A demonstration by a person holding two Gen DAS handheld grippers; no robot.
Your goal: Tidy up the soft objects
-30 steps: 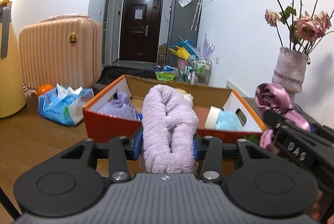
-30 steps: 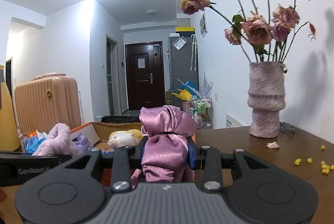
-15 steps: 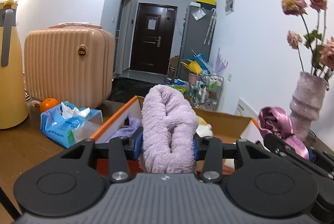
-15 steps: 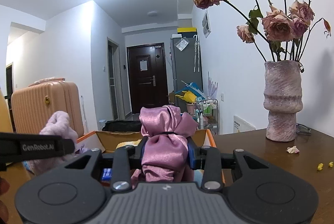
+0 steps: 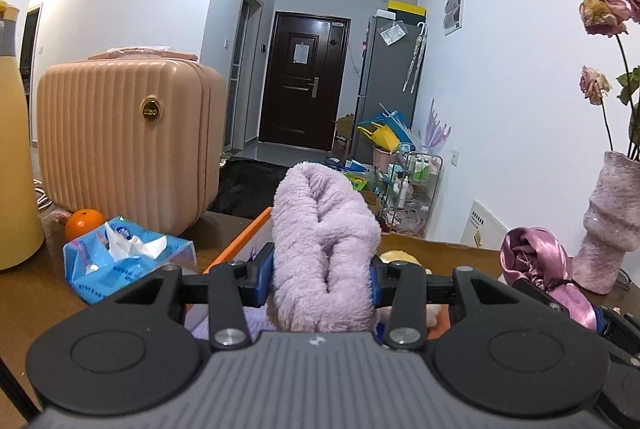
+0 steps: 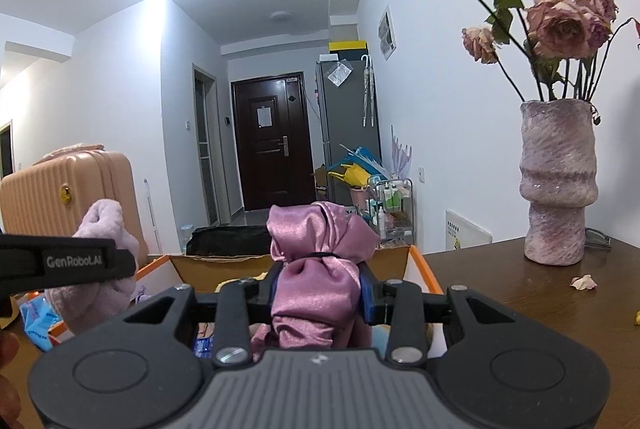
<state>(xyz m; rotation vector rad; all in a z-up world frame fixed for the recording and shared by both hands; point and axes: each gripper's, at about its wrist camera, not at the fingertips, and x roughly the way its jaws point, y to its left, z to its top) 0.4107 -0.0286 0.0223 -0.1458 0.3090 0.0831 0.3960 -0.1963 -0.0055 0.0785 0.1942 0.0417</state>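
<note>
My left gripper (image 5: 322, 279) is shut on a fluffy lilac towel roll (image 5: 320, 241) and holds it over the near left part of an orange-edged cardboard box (image 5: 244, 241). The right gripper (image 6: 318, 289) is shut on a shiny pink satin bundle (image 6: 316, 269) tied with a black band, held above the same box (image 6: 420, 265). The lilac towel (image 6: 106, 225) and the left gripper's arm show at the left of the right wrist view. The satin bundle (image 5: 534, 261) shows at the right of the left wrist view. A yellow plush item (image 5: 396, 257) lies inside the box.
On the wooden table (image 6: 520, 289) stand a pink vase of dried roses (image 6: 558, 181), a blue tissue pack (image 5: 120, 261), an orange (image 5: 84, 223), a pink ribbed case (image 5: 124, 145) and a yellow jug (image 5: 16, 165). Fallen petals (image 6: 583, 282) lie near the vase.
Both grippers have moved forward over the box with their loads; the box now fills less of each view and sits beneath the fingers. Both grips are unchanged.
</note>
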